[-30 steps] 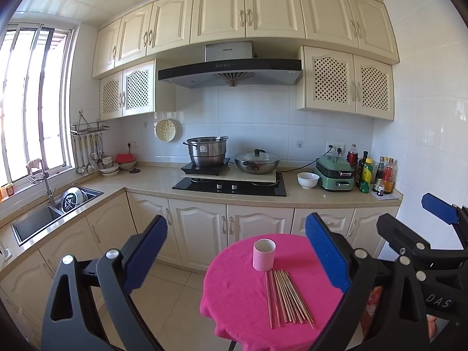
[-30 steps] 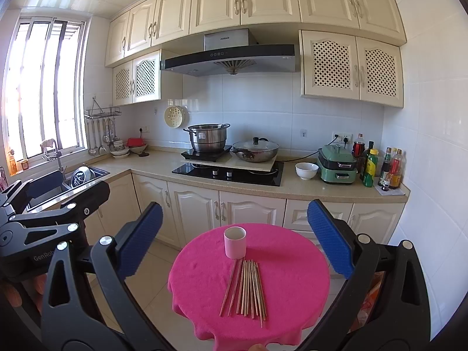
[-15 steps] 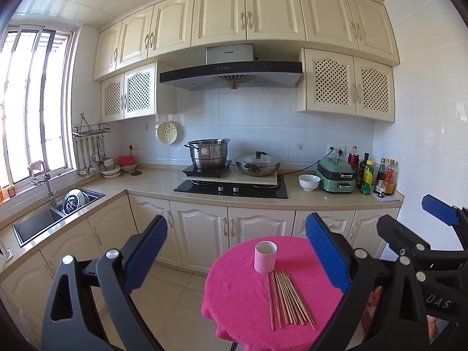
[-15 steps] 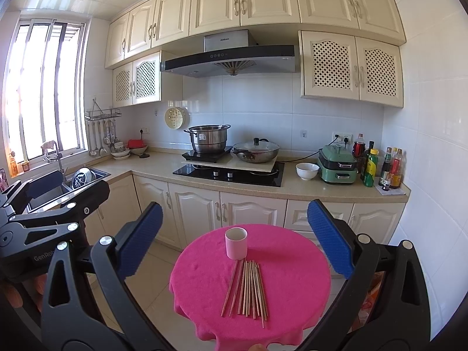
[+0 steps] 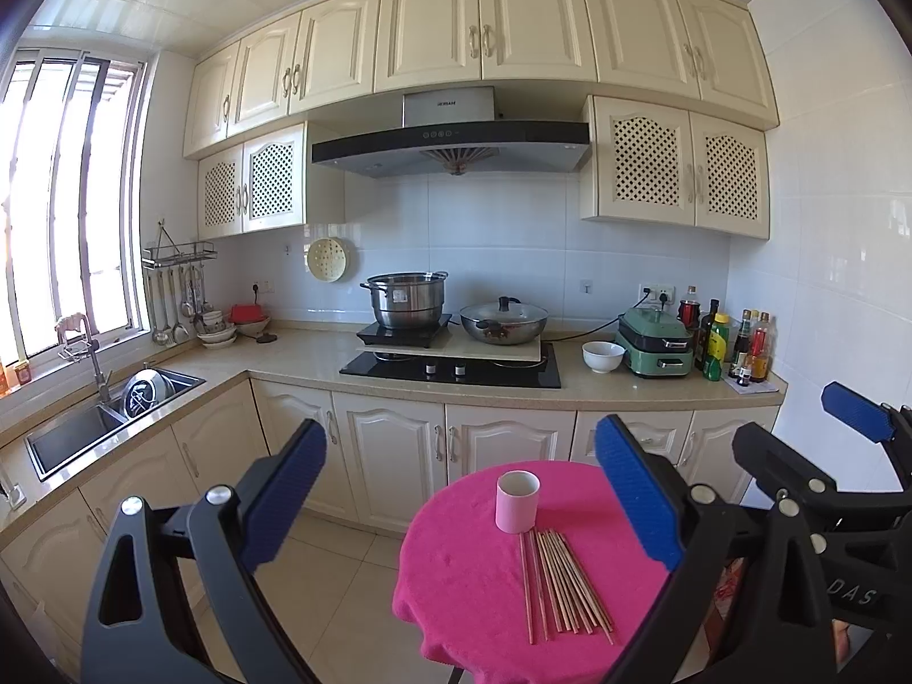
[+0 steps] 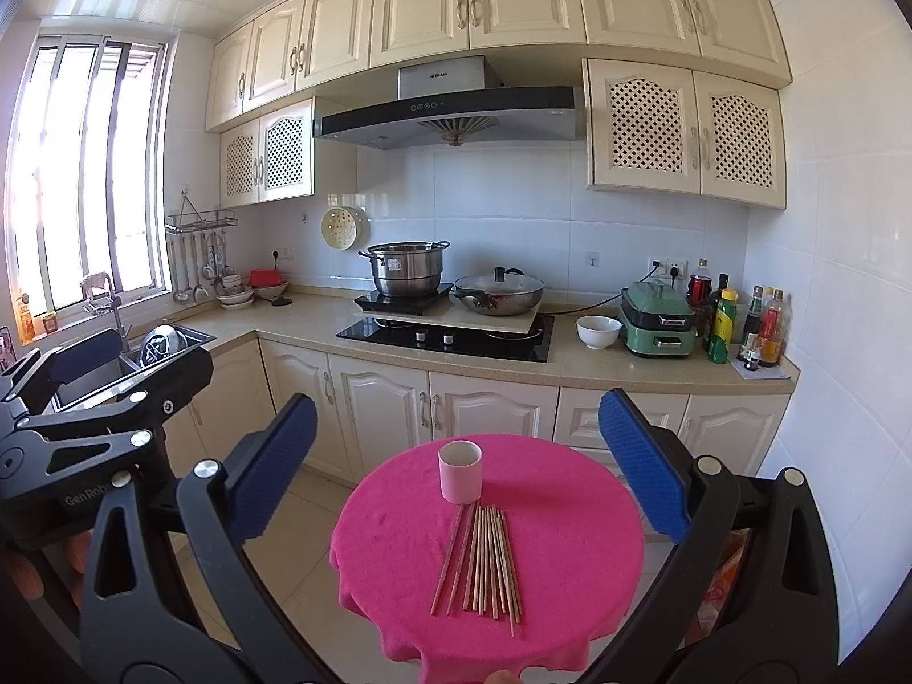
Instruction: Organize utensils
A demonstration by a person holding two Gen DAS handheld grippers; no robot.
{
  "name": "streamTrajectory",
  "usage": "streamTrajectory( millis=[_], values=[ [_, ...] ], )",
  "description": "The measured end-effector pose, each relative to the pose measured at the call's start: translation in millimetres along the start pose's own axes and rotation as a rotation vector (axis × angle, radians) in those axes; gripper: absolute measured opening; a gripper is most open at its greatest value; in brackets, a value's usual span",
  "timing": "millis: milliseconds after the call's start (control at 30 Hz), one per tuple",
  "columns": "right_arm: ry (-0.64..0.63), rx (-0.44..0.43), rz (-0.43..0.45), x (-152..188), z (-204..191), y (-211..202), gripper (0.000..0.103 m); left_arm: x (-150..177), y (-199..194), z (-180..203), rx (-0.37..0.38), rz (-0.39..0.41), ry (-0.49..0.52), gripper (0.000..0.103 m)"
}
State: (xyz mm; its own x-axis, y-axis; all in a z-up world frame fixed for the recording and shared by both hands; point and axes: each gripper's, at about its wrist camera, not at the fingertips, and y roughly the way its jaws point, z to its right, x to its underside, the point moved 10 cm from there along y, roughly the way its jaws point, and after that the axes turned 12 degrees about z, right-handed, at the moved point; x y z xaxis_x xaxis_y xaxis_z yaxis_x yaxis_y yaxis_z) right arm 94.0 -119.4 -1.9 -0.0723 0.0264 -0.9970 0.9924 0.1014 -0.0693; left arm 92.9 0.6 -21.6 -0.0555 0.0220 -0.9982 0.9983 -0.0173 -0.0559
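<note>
A small round table under a pink cloth (image 5: 467, 570) (image 6: 570, 541) carries a pink cup (image 5: 517, 500) (image 6: 459, 471), standing upright. Just in front of the cup lie several wooden chopsticks (image 5: 561, 584) (image 6: 484, 561) in a loose bundle. My left gripper (image 5: 461, 490) hangs open above and short of the table, nothing between its blue pads. My right gripper (image 6: 456, 456) is open too, also held back from the table, and it shows at the right edge of the left wrist view (image 5: 855, 410). The left gripper (image 6: 85, 365) appears at the left of the right wrist view.
A kitchen counter (image 5: 296, 362) runs behind the table with a hob, a steel pot (image 5: 406, 299), a lidded wok (image 5: 503, 322), a white bowl (image 5: 603, 355), a green cooker (image 5: 655, 342) and bottles (image 5: 735, 345). A sink (image 5: 108, 416) lies at the left. Tiled floor surrounds the table.
Both views have tilted down slightly, so the cupboards and table sit a little lower in the frames. The cup and chopsticks have not moved. Both grippers stay open.
</note>
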Motion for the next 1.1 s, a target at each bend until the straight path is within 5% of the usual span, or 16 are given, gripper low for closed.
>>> streamTrajectory(
  millis=[1100],
  values=[
    [0.011, 0.0, -0.009, 1.0, 2.6, 0.6, 0.097, 2.8, 2.6, 1.4, -0.005, 0.002, -0.001, 0.094]
  ],
)
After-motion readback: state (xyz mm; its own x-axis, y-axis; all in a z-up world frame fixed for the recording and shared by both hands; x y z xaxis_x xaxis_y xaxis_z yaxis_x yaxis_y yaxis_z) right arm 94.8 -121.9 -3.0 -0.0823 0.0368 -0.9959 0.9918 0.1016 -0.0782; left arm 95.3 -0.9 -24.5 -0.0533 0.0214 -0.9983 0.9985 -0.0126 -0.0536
